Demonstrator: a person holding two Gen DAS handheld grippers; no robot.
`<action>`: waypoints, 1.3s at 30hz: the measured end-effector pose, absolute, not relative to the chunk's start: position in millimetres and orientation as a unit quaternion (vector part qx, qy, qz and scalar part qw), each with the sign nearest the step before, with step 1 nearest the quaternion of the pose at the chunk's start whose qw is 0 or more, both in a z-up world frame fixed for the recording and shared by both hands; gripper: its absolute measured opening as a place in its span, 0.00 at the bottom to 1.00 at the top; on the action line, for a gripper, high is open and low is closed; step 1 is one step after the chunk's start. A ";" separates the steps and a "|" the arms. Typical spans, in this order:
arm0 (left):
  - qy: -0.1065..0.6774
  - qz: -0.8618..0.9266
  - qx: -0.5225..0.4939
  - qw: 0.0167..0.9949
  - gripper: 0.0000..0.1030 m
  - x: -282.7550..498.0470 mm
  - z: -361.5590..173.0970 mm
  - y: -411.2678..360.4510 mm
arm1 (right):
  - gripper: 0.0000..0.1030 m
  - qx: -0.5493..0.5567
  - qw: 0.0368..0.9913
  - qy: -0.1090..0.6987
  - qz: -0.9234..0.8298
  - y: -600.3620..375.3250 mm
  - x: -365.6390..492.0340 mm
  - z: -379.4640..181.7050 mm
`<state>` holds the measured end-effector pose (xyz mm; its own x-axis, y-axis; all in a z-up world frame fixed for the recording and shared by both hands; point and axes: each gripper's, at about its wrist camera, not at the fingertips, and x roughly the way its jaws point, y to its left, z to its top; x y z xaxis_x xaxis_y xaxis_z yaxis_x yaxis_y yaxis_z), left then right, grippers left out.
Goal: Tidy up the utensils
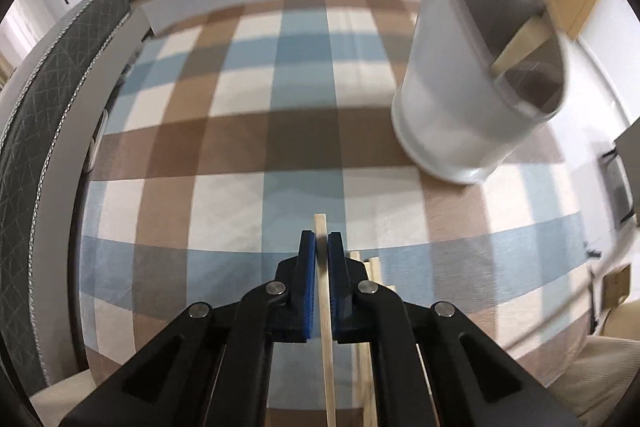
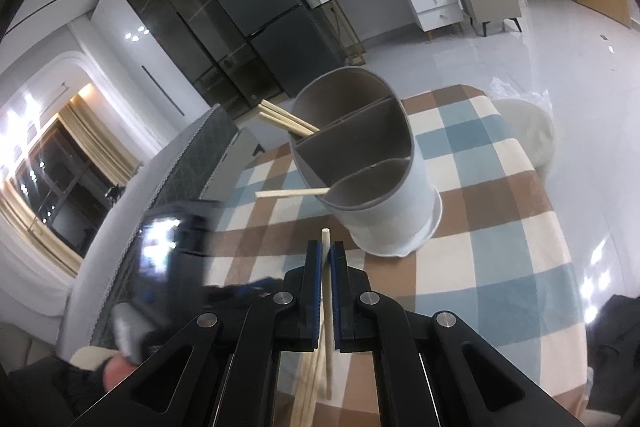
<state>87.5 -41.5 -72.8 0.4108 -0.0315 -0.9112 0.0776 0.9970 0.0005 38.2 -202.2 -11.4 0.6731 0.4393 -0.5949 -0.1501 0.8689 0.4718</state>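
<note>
Nearest the left wrist camera, we are seeing the left gripper [image 1: 322, 247] at six o'clock, its blue-padded jaws pressing together on a single wooden chopstick [image 1: 325, 307] whose tip is sticking out just past the fingertips toward twelve o'clock. Just beside it, at five o'clock, more loose chopsticks [image 1: 366, 367] are lying on the checked tablecloth [image 1: 240, 147], partly hidden under the gripper's right arm. At two o'clock the grey utensil holder [image 1: 448, 107] is appearing blurred and tilted in this fisheye view, with pale sticks [image 1: 520, 43] poking out of its mouth; we cannot tell which compartment they are sitting in here. A dark quilted chair back [image 1: 52, 87] is curving along nine o'clock. Turning to the right wrist camera, the right gripper [image 2: 325, 255] is filling six o'clock, its jaws likewise clamping one chopstick [image 2: 327, 307], the rounded tip [image 2: 325, 233] showing just ahead of the fingertips. Below it, further chopsticks [image 2: 308, 387] are lying blurred on the cloth [image 2: 500, 227]. The holder [image 2: 380, 195] is standing on the table near twelve o'clock of the gripper, divided into three compartments: a few chopsticks [image 2: 288, 121] are leaning out of the far one toward ten o'clock, and one chopstick [image 2: 292, 193] is jutting out of the nearest one toward nine o'clock. At eight o'clock the other gripper [image 2: 168, 259] is showing as a dark blur.
</note>
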 end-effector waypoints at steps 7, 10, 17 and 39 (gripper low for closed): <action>0.479 -0.035 -0.021 0.877 0.02 35.6 -35.7 -24.1 | 0.04 0.191 0.898 0.360 0.166 -198.9 28.9 -11.2; 0.466 -0.030 -0.043 0.883 0.01 25.1 -29.2 -10.5 | 0.04 0.174 0.903 0.356 0.168 -191.5 22.7 -10.1; 0.445 -0.030 -0.073 0.892 0.01 8.7 -15.7 6.3 | 0.04 0.157 0.913 0.337 0.169 -180.2 3.3 -5.0; 0.441 -0.076 -0.077 0.891 0.01 2.3 28.2 2.3 | 0.03 0.116 0.945 0.269 0.143 -173.4 -37.9 33.3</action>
